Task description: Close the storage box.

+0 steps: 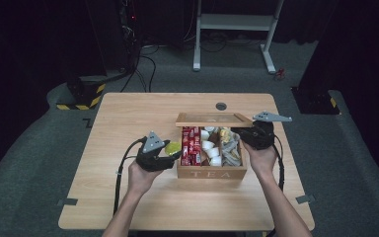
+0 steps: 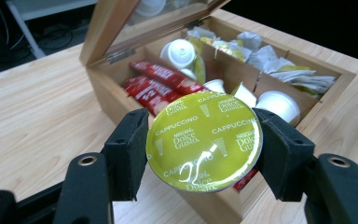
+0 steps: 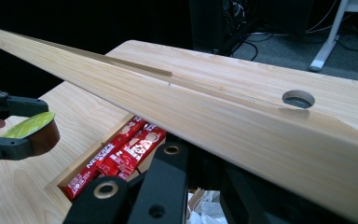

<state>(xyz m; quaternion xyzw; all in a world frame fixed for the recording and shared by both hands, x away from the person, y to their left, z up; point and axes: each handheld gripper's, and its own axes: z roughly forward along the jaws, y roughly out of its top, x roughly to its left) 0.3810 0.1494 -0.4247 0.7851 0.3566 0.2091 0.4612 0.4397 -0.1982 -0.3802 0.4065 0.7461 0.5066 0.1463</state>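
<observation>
My left gripper [image 1: 170, 154] is shut on a coffee capsule [image 2: 204, 140] with a yellow-green "Cappuccino" foil top, and holds it just left of the wooden tea box [image 1: 212, 174]. The capsule [image 3: 32, 130] hangs above the table beside the box. My right gripper [image 1: 246, 134] is at the right end of the raised lid [image 1: 213, 119] and shut on it; the lid [image 3: 242, 116] hides its fingertips. Inside the box lie red sachets [image 2: 158, 84], white capsules [image 2: 182, 51] and wrapped tea bags [image 2: 279, 65].
The box stands right of centre on a light wooden table [image 1: 128, 123], which has a round cable hole [image 1: 221, 106] behind the box. Beyond the table are a white desk frame [image 1: 234, 22], cables and dark cabinets on grey carpet.
</observation>
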